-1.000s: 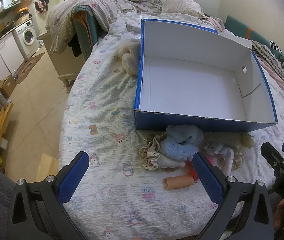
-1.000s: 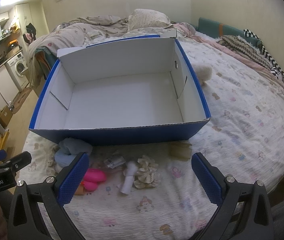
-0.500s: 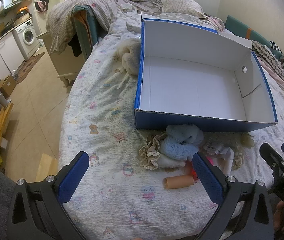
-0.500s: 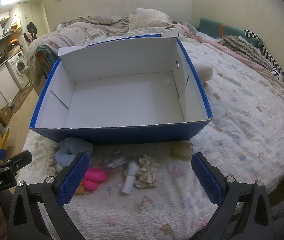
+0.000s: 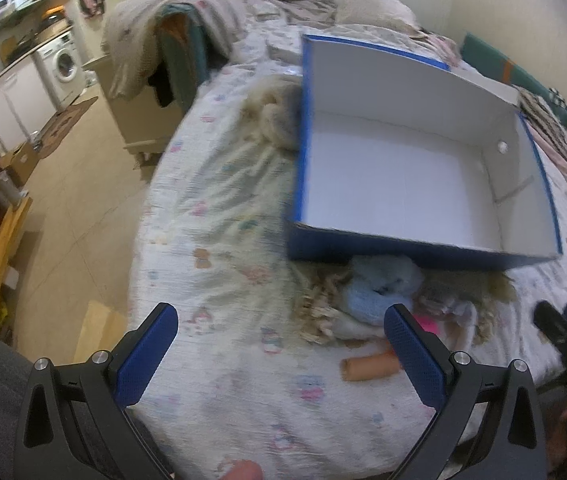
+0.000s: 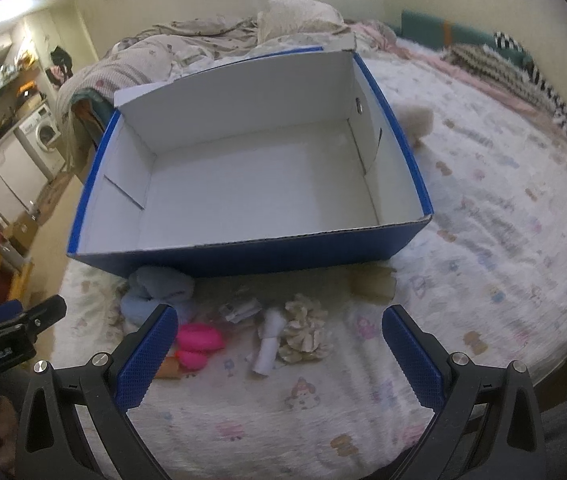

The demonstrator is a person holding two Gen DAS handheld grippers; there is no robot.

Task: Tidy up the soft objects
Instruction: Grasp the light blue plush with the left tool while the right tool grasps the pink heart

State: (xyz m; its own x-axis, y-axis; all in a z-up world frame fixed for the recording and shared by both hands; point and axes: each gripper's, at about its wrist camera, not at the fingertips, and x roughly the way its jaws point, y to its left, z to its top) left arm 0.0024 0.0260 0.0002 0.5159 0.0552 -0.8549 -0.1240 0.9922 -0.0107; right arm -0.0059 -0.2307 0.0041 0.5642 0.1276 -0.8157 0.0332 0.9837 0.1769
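White lettering on left tool (image 6: 1, 354): blurred, unreadable. No other text.

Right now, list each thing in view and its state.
Box: open, empty.
Blue plush: on bed, against box front.
Pink toy: lying loose on bed.
White roll: lying on bed.
Cream frill: beside white roll.
Left gripper: open, empty.
Right gripper: open, empty.

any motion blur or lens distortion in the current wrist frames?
Left wrist: strong motion smear on the bedsheet and blue box, fisheye bending its walls. Right wrist: box fairly sharp, sheet smeared at right; ceiling light glares top left.
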